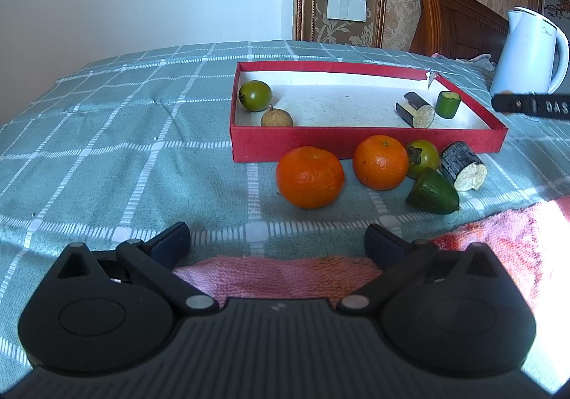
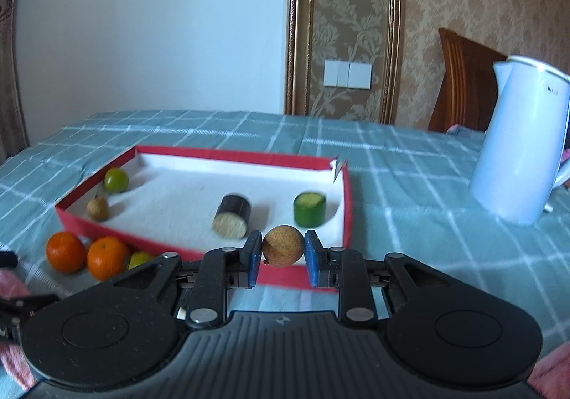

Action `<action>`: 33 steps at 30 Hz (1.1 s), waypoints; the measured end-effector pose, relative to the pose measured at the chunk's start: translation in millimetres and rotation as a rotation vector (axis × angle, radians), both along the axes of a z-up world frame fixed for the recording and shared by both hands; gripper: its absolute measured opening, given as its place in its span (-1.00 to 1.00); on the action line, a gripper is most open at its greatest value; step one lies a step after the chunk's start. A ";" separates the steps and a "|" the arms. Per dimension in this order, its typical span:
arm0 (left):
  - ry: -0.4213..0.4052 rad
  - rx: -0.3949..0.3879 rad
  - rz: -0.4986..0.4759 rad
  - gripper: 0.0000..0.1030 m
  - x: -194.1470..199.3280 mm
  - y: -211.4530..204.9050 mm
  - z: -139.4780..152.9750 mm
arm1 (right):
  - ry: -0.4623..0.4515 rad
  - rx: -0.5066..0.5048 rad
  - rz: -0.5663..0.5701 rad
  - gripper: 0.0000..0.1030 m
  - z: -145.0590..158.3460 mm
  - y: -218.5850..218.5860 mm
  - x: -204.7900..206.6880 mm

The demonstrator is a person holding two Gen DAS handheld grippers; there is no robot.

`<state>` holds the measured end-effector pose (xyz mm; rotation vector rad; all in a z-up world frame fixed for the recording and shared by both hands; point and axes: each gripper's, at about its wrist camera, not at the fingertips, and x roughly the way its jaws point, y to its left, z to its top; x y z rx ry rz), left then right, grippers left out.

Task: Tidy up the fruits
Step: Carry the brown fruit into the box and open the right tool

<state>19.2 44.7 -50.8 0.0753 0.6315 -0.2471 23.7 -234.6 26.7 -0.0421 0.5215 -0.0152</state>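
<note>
A red box (image 1: pixel 356 146) with a white floor holds a green fruit (image 1: pixel 255 96), a brown longan (image 1: pixel 276 119), a dark sugarcane piece (image 1: pixel 416 110) and a green cut piece (image 1: pixel 448 104). In front of it lie two oranges (image 1: pixel 310 176) (image 1: pixel 380 162), a green persimmon (image 1: pixel 424 158), a green cut fruit (image 1: pixel 433 192) and another dark cane piece (image 1: pixel 463 166). My left gripper (image 1: pixel 278 242) is open and empty, short of the oranges. My right gripper (image 2: pixel 282 253) is shut on a brown longan (image 2: pixel 283 246), held above the box's (image 2: pixel 213 253) near edge.
A white kettle (image 1: pixel 527 53) (image 2: pixel 520 139) stands right of the box on the green checked cloth (image 1: pixel 124 149). A pink towel (image 1: pixel 285 274) lies at the near edge. A wooden headboard (image 1: pixel 452 17) and wall stand behind.
</note>
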 end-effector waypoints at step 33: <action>0.000 0.000 0.000 1.00 -0.1 -0.3 0.0 | 0.127 -0.012 -0.071 -0.51 -40.5 -7.4 83.2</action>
